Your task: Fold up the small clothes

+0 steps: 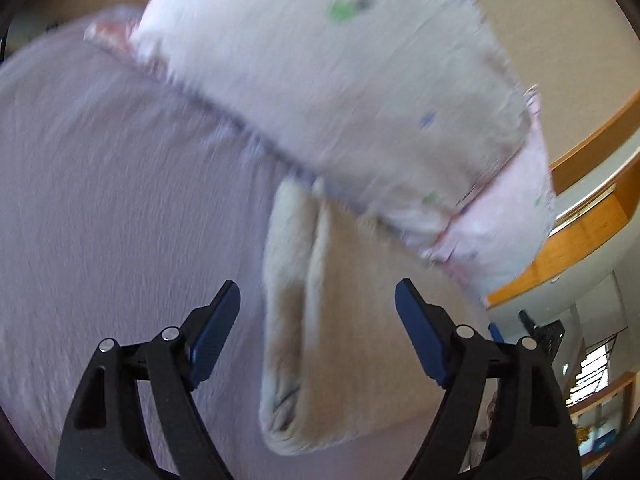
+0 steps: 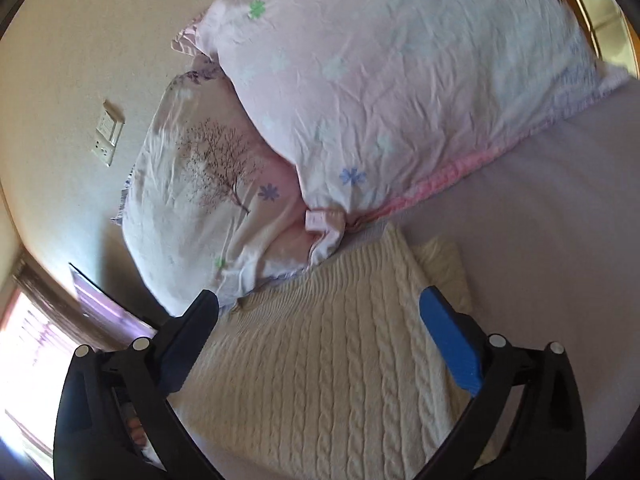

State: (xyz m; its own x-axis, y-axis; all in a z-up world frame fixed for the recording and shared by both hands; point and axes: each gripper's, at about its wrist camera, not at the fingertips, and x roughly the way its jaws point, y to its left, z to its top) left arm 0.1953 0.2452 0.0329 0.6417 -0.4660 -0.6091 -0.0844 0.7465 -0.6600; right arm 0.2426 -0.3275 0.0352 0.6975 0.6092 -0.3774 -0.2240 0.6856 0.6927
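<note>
A cream cable-knit sweater (image 2: 328, 360) lies folded on the lilac bed sheet (image 2: 560, 208), its far end against the pillows. In the blurred left wrist view it shows as a folded cream stack (image 1: 320, 320) seen from its edge. My left gripper (image 1: 318, 300) is open and empty, hovering just above the sweater's folded edge. My right gripper (image 2: 318, 308) is open and empty, its jaws spread over the sweater's knit surface.
Two pink flower-print pillows (image 2: 400, 92) (image 2: 208, 200) lean against the cream wall beyond the sweater; one shows in the left wrist view (image 1: 340, 100). A wall socket plate (image 2: 106, 132) is on the wall. A wooden bed frame (image 1: 580, 240) and the room lie to the right.
</note>
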